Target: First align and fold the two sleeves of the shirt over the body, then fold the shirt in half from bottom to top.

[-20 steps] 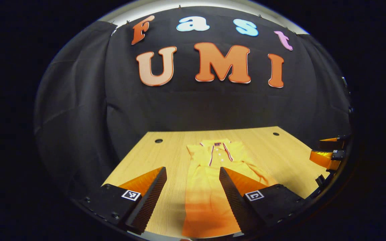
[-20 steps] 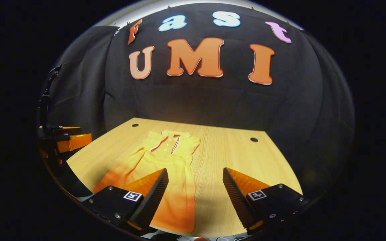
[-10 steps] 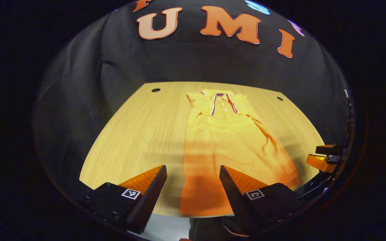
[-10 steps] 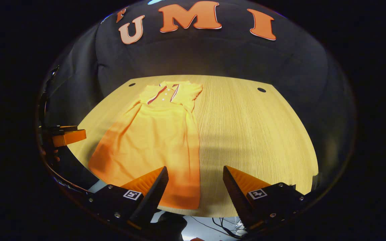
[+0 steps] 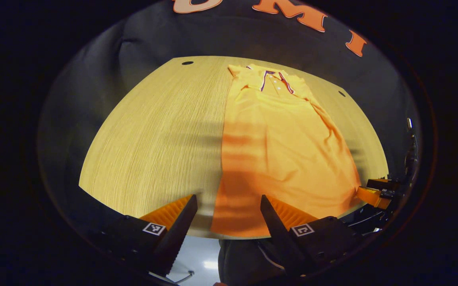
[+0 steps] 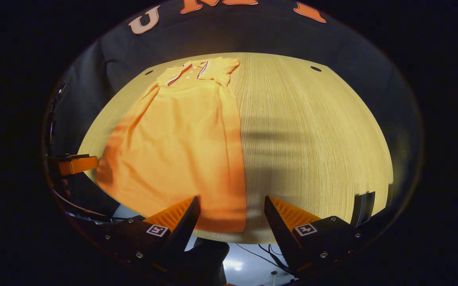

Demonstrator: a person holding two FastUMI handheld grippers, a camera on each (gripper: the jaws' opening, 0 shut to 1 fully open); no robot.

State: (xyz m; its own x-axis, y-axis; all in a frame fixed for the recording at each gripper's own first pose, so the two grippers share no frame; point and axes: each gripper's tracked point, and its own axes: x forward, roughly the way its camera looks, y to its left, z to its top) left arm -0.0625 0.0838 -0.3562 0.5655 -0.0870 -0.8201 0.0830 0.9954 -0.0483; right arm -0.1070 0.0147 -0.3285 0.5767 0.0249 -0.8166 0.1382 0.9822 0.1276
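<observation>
Two hand-held grippers held above the near edge of a wooden table [image 5: 149,131], one per view. Left gripper [image 5: 228,212] spread wide, fingers well apart and holding nothing, straddling the left near corner of a yellow shirt [image 5: 280,147]. Shirt lying flat on the table, stretching away ahead of the fingers, striped collar [image 5: 270,77] at the far end, hem just ahead of the fingertips at the table's near edge. Far to the right of the left gripper, at the shirt's other near corner, part of the right gripper, jaws too small to judge from there. From the right gripper view, right gripper [image 6: 232,212] likewise spread wide and empty, fingers on either side of the right near corner of the same shirt [image 6: 181,143], body of the garment running ahead and to the left, collar [image 6: 191,69] farthest away. Bare table [image 6: 316,135] ahead and to the right of this gripper. Left gripper visible far to its left beside the shirt's hem. Sleeves drawn in over the body, not sticking out sideways.
</observation>
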